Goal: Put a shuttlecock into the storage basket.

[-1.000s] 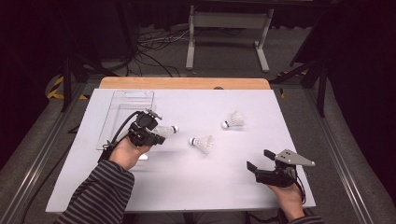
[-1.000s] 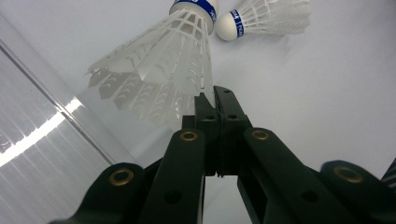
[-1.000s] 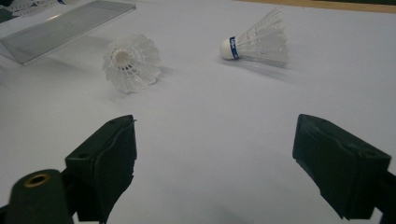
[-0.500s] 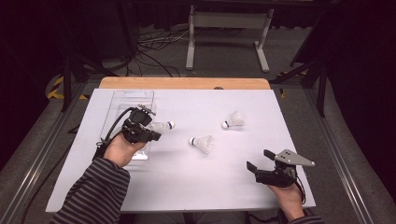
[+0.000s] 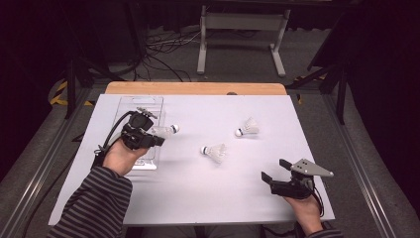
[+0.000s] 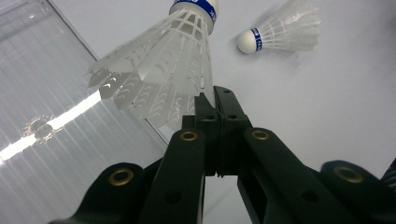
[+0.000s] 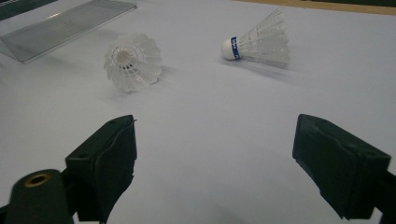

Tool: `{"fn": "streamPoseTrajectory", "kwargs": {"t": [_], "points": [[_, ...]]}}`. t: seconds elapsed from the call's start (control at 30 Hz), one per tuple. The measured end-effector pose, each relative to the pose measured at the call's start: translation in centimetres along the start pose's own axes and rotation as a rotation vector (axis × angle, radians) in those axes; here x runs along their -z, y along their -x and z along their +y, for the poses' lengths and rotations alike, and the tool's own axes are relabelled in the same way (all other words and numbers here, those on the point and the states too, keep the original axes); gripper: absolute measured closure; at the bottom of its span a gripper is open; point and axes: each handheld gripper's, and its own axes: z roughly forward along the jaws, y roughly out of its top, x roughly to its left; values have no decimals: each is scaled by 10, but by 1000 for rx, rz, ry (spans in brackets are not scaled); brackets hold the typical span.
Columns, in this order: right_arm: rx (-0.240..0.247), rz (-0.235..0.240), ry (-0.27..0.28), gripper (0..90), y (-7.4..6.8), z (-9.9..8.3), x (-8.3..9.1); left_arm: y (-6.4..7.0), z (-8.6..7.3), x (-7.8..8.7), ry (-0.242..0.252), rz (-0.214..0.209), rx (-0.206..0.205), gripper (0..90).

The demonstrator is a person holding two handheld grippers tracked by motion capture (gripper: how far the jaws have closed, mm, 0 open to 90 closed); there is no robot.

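Your left gripper (image 5: 151, 138) is clamped on the feather skirt of a shuttlecock (image 5: 165, 131), jaws pinched tight on the skirt's edge in the left gripper view, cork (image 6: 194, 10) pointing away from you. It's hanging right at the right edge of the clear tray (image 5: 143, 103), so the tray lies just to the left of what you're holding. Looks to me like the drop wants a short shift left, with the shuttle's long axis running along the tray's length.

Your right gripper (image 5: 277, 171) sits wide open near the front edge. The middle shuttle (image 5: 214, 151) and far shuttle (image 5: 247, 128) are well apart from it, ahead and to its left; the middle one is nearer to it.
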Motion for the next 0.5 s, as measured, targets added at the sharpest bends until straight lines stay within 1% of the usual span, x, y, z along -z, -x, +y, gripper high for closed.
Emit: {"fn": "streamPoseTrajectory", "kwargs": {"t": [0.03, 0.23, 0.37, 0.4, 0.43, 0.47, 0.5], "points": [[1, 0, 0, 145, 0, 0, 0, -1, 0, 1, 2, 6, 2, 898], [2, 6, 2, 145, 0, 0, 0, -6, -2, 4, 7, 7, 19, 898], [3, 8, 3, 145, 0, 0, 0, -7, -3, 6, 8, 14, 18, 898], [2, 8, 3, 145, 0, 0, 0, -7, -3, 7, 11, 13, 27, 898], [2, 7, 3, 145, 0, 0, 0, -9, -3, 8, 13, 22, 24, 898], [2, 8, 3, 145, 0, 0, 0, -9, -3, 8, 15, 15, 35, 898], [2, 8, 3, 145, 0, 0, 0, -11, -4, 9, 17, 18, 35, 897]]}}
